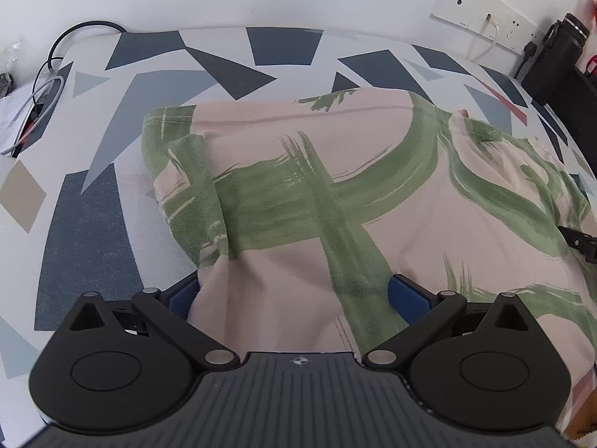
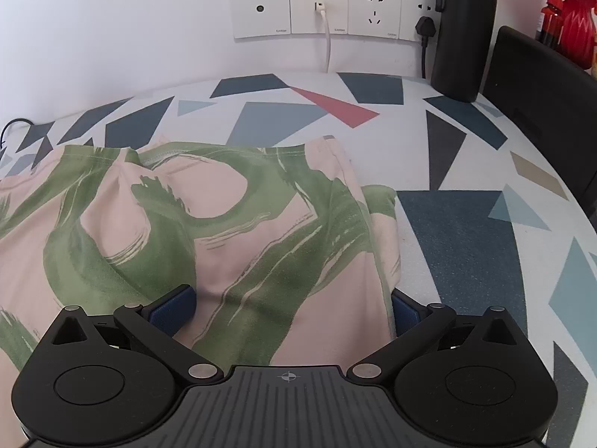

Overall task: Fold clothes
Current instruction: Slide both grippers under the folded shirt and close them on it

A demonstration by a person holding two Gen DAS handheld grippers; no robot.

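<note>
Two claws are in view. The left claw (image 1: pixel 293 295) stands wide, with the pink cloth garment with green brush strokes (image 1: pixel 298 194) draped between its blue pads (image 1: pixel 183 296). The right claw (image 2: pixel 294 308) stands likewise. The garment lies on the geometric-patterned bench (image 2: pixel 466 246); a black bottle (image 2: pixel 464 33) stands far right.

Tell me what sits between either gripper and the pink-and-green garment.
Nothing visible does: the pink garment with green brushstrokes already lies between the blue finger pads of the left gripper, and likewise in the right gripper.
</note>
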